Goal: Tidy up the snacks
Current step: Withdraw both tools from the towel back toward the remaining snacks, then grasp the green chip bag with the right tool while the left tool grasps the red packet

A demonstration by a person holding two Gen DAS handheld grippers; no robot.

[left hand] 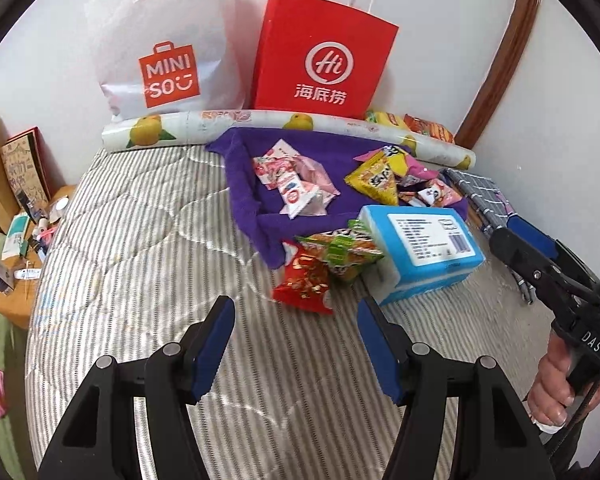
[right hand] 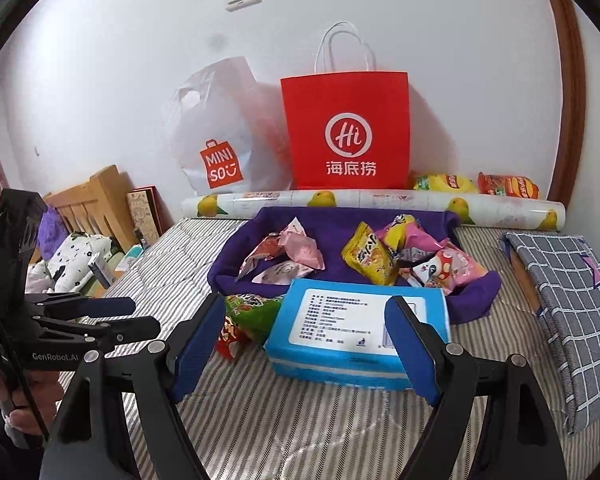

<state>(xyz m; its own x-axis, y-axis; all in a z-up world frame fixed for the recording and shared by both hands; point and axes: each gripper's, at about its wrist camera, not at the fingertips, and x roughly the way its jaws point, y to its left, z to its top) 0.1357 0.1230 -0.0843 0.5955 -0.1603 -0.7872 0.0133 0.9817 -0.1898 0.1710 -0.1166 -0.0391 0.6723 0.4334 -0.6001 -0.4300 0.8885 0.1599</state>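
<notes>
A purple cloth (left hand: 244, 196) (right hand: 340, 272) lies on the striped bed with pink snack packets (left hand: 296, 184) (right hand: 296, 252) and a yellow packet (left hand: 374, 182) (right hand: 368, 258) on it. A blue tissue box (left hand: 424, 248) (right hand: 356, 332) rests at its near edge, with a green packet (left hand: 348, 252) (right hand: 252, 308) and a red packet (left hand: 306, 284) (right hand: 228, 340) beside it. My left gripper (left hand: 295, 308) (right hand: 142, 315) hovers open over bare bedding just short of the red packet. My right gripper (right hand: 306, 308) (left hand: 512, 236) is open, its fingers framing the blue box without touching it.
A red paper bag (left hand: 324, 60) (right hand: 348, 132) and a white plastic bag (left hand: 160, 52) (right hand: 224, 140) lean on the wall behind a lemon-print roll (left hand: 268, 124) (right hand: 380, 202). Chip bags (right hand: 476, 184) lie behind the roll. A checked grey cloth (right hand: 568, 312) lies to the right, a cluttered nightstand (left hand: 24, 240) to the left.
</notes>
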